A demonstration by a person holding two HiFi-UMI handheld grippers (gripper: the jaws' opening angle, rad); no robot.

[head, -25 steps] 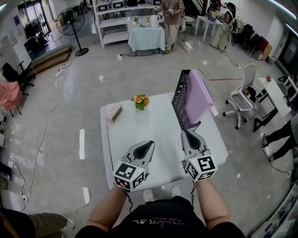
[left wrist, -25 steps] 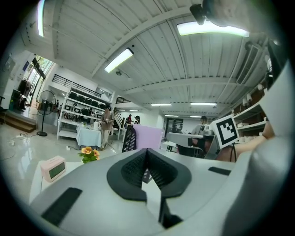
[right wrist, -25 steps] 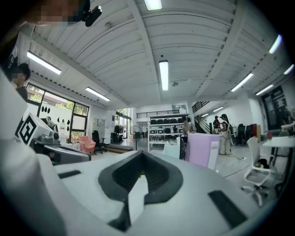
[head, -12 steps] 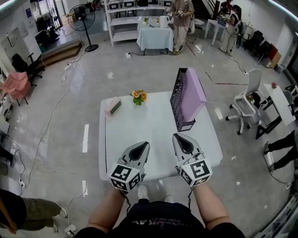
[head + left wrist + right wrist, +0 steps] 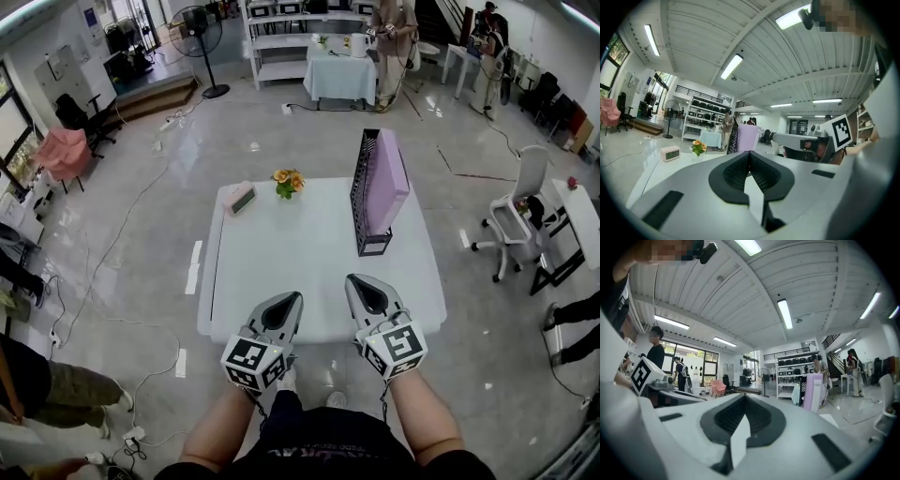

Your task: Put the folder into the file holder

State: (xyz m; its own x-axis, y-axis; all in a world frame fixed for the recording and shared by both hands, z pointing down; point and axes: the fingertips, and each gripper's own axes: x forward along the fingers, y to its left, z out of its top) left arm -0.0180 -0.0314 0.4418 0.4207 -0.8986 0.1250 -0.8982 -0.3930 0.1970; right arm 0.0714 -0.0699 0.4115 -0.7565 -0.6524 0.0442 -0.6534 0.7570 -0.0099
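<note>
A lilac folder (image 5: pixel 386 186) stands upright inside the black mesh file holder (image 5: pixel 365 204) on the right side of the white table (image 5: pixel 300 262). The same folder (image 5: pixel 748 138) shows far off in the left gripper view, and the folder (image 5: pixel 813 392) is seen again in the right gripper view. My left gripper (image 5: pixel 293 298) hangs over the table's near edge, shut with nothing in it. The right gripper (image 5: pixel 356 281) sits beside it, also shut and empty, well short of the holder.
A small pink clock (image 5: pixel 243 198) and a pot of orange flowers (image 5: pixel 288 181) stand at the table's far left. A white office chair (image 5: pixel 517 225) is on the right. Cables run over the floor at the left. People stand by a far table (image 5: pixel 340 75).
Both grippers have drawn back toward me, away from the holder, to the table's near edge. The view has backed off and the whole table now shows.
</note>
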